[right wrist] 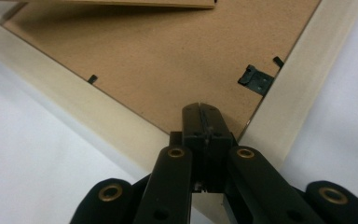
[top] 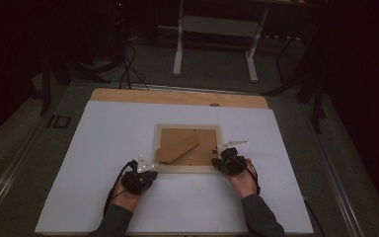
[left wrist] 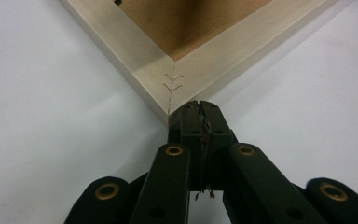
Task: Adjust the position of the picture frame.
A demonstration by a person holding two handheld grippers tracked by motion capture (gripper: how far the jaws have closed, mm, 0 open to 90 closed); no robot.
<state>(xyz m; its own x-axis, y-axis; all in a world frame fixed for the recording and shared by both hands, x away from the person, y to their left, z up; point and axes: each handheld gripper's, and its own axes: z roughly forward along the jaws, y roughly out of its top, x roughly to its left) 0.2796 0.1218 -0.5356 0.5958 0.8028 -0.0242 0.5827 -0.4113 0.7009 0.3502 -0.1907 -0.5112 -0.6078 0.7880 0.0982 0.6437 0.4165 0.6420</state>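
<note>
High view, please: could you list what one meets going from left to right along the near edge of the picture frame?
Left gripper → picture frame → right gripper, all on the white table.

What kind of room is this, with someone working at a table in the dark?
Probably a lab or recording studio, not a home. A white work table stands on carpet among dark curtains, floor cables and a white equipment stand. A picture frame lies face down on it.
</note>
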